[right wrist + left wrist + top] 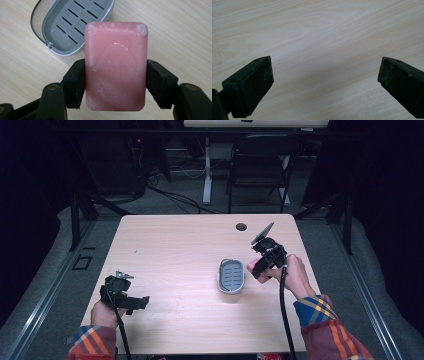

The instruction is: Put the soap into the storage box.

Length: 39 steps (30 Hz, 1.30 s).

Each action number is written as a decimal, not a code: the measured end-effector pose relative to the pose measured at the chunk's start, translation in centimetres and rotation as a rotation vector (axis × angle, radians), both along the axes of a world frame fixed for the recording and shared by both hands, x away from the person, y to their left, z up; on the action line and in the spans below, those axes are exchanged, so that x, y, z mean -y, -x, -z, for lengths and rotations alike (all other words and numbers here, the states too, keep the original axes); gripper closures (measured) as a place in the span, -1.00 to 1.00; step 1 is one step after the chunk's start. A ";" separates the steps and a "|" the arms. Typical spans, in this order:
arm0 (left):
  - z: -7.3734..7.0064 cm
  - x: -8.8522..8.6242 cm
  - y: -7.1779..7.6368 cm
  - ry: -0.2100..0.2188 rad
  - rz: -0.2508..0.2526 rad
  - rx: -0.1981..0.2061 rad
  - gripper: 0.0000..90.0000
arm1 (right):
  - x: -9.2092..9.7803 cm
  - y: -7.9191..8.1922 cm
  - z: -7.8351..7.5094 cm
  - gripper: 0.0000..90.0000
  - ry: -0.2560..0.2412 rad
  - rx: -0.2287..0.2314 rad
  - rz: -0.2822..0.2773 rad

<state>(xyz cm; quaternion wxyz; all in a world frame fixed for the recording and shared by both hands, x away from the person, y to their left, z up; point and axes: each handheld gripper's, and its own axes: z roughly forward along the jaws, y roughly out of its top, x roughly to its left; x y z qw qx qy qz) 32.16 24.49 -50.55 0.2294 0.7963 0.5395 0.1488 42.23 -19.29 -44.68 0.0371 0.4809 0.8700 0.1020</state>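
- The right claw (115,82) is clamped on one pink soap bar (116,66), a jaw pressed flat against each long side, the bar standing up between them with its stamped face toward the camera.
- In the high view the right claw (256,266) hangs above the worktop (175,250), just beside the grey soap dish (231,276), which lies ahead of and below its jaws.
- The left claw (325,80) has its jaws wide apart with nothing between them, bare worktop beneath; in the high view the left claw (137,302) sits well apart from the dish.
- Likely risk: soap is slick, and the jaws grip only its lower half, so a tilt or slackened squeeze could let it slide out and drop on the worktop.
- A second risk, if the bar is meant for the dish: lowered off-centre, it could catch the rim or the thin wire handle and tip or push the light dish.
- Count: one soap bar, one slotted soap dish (75,22), two claws.
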 end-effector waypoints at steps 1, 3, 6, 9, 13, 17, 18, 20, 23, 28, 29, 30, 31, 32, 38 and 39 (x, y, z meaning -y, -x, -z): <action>0.0 0.0 0.0 0.000 0.002 0.002 -1.00 | -0.2 0.0 0.0 -0.17 -0.003 0.006 0.012; 0.0 0.0 0.0 -0.001 0.003 0.001 -1.00 | -0.3 0.1 0.0 -0.17 -0.013 0.009 0.017; 0.0 0.1 -0.1 0.000 0.005 -0.001 -1.00 | -0.7 -0.2 -0.3 -0.17 -0.007 0.000 -0.003; 0.0 0.1 -0.1 -0.005 0.009 0.003 -1.00 | -1.1 -0.2 -0.4 -0.17 -0.012 0.006 0.005; 0.0 0.1 -0.1 -0.002 0.007 0.003 -1.00 | -1.5 -0.4 -0.5 -0.17 -0.012 0.001 -0.014; 0.0 0.1 -0.1 -0.005 0.011 0.003 -1.00 | -2.1 -0.6 -0.4 -0.17 -0.010 0.004 -0.020; 0.0 0.2 -0.1 -0.005 0.013 0.003 -1.00 | -2.2 -0.6 -0.5 -0.17 -0.010 0.001 -0.018; 0.0 0.2 -0.1 -0.004 0.013 0.003 -1.00 | -2.4 -0.7 -0.4 -0.17 -0.021 0.001 -0.015; 0.0 0.1 -0.1 -0.004 0.011 0.003 -1.00 | -2.6 -0.8 -0.4 -0.17 -0.015 0.000 -0.025; 0.0 0.2 -0.1 -0.004 0.013 0.003 -1.00 | -3.3 -1.1 -0.4 -0.17 -0.019 -0.008 -0.031; 0.0 0.2 -0.1 -0.004 0.013 0.003 -1.00 | -3.3 -1.1 -0.4 -0.17 -0.019 -0.008 -0.031; 0.0 0.2 -0.1 -0.002 0.012 0.003 -1.00 | -3.6 -1.1 -0.4 -0.17 -0.019 -0.006 -0.028; 0.0 0.2 -0.1 -0.002 0.012 0.003 -1.00 | -3.6 -1.1 -0.4 -0.17 -0.019 -0.006 -0.028; 0.0 0.2 -0.1 -0.003 0.014 0.003 -1.00 | -3.8 -1.3 -0.4 -0.17 -0.020 -0.012 -0.041; 0.0 0.1 -0.1 -0.004 0.015 0.004 -1.00 | -4.6 -1.6 0.0 -0.17 -0.022 -0.019 -0.042; 0.0 0.2 -0.1 -0.004 0.015 0.004 -1.00 | -4.7 -1.7 0.1 -0.17 -0.019 -0.024 -0.047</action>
